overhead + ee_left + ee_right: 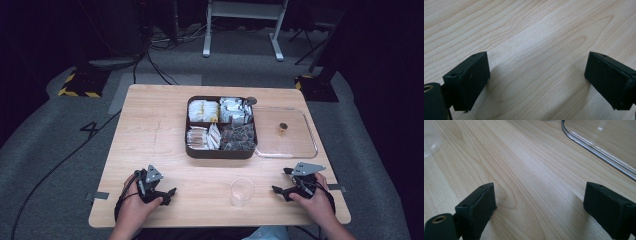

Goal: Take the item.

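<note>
Grippers, left [169,192] and right [280,181], rested jaws spread on the pale wooden table [150,140], flanking a clear plastic cup [242,191]; beyond sat a dark four-compartment box [220,152] of packets.

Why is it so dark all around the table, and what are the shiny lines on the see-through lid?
High view: light falls on the wooden table, the floor around fades to black. Right gripper view: the clear lid catches glare along its rim, and the plastic cup looks blurry. Left gripper view: soft shadows lie under the open jaws.
</note>
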The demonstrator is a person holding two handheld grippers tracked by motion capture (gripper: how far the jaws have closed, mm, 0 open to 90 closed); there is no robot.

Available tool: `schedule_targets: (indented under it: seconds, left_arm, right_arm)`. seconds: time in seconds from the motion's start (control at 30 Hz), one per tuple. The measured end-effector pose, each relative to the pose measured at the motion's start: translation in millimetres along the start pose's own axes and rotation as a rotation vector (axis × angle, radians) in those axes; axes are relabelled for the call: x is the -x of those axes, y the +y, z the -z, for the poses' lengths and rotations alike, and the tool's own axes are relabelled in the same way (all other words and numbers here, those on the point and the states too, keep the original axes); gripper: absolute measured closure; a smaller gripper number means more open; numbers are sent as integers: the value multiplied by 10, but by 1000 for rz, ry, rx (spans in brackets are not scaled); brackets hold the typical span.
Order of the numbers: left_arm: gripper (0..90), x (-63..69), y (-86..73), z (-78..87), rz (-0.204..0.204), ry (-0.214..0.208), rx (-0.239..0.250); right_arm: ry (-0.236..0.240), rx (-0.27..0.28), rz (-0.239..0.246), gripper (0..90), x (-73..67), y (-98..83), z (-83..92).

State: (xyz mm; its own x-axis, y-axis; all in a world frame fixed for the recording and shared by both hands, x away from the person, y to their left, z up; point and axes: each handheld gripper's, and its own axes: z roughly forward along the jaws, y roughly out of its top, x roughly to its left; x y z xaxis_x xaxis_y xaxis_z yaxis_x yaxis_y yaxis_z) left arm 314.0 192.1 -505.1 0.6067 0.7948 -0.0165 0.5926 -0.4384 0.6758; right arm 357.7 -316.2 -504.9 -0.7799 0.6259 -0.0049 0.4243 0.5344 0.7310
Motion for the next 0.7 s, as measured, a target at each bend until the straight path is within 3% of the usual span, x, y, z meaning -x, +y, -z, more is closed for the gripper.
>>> schedule_targets:
  seconds: [0.17,0.23,0.4,0.47,0.63,0.7]
  left_arm:
    - [76,17,-1,5,13,13,4]
    - [161,22,-5,22,3,11,21]
    - [280,47,-8,64,8,12,10]
    - [324,67,1,118,-6,36,-1]
    - [340,94,64,245,35,41,54]
    - [328,119,101,295,26,53,54]
  right_arm:
    - [9,6,7,148,-4,-3,7]
    - [14,10,15,169,-11,-6,15]
    - [20,11,18,176,-7,-1,10]
    - [22,11,17,177,-3,2,7]
    - [21,12,16,178,-5,1,8]
    - [20,13,15,180,-7,-1,8]
